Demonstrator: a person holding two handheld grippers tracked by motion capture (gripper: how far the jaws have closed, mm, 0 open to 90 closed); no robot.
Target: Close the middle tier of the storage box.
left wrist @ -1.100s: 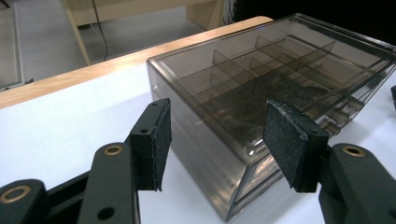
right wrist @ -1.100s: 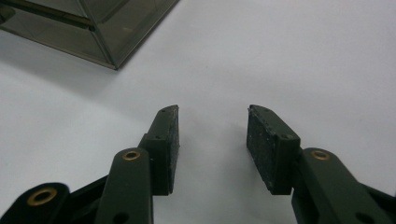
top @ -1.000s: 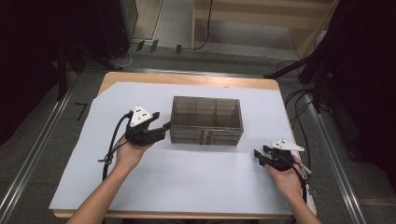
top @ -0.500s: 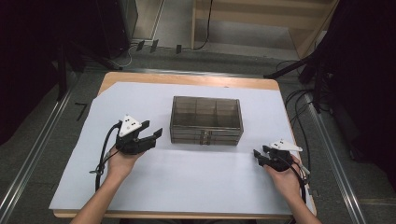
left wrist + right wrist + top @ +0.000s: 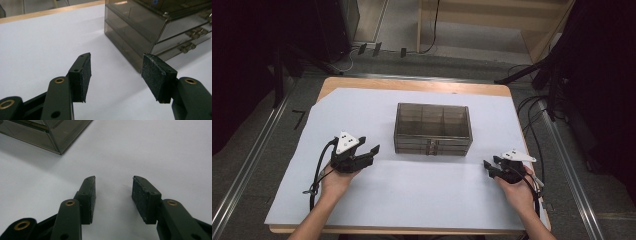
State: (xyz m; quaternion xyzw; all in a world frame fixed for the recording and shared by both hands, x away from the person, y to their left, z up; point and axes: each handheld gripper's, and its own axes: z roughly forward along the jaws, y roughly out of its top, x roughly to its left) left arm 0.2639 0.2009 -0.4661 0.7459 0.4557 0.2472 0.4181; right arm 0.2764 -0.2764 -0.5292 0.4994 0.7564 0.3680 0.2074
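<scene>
Left claw (image 5: 371, 151) is spread with nothing between the pads, sitting low over the paper just off the near-left corner of the box, jaws aimed toward it. In the left gripper view the two pads (image 5: 82, 75) frame bare white sheet, with the box corner rising just past the right-hand pad. Right claw (image 5: 488, 167) is also spread and empty, down near the front right of the desk, pointing left across the sheet; in its own view the box's bottom corner sits up in the top left, well apart from the pads.

Biggest thing around is the desk (image 5: 412, 86), a light wood top with rounded corners, almost fully covered by a white paper sheet (image 5: 412, 190) that hangs a little crooked at the left. Dead centre on the sheet is the smoky see-through plastic box (image 5: 433, 128), lid divided into compartments up top and what look like two shallow drawers with small metal latches (image 5: 193, 46) on the front face. Can't tell if anything's inside.

Nothing lies between either claw and the box, just flat paper. Off the desk there's grey floor, a metal rail (image 5: 247, 165) running along each side, black cables (image 5: 532, 105) looping by the right edge, and wooden furniture at the back.
</scene>
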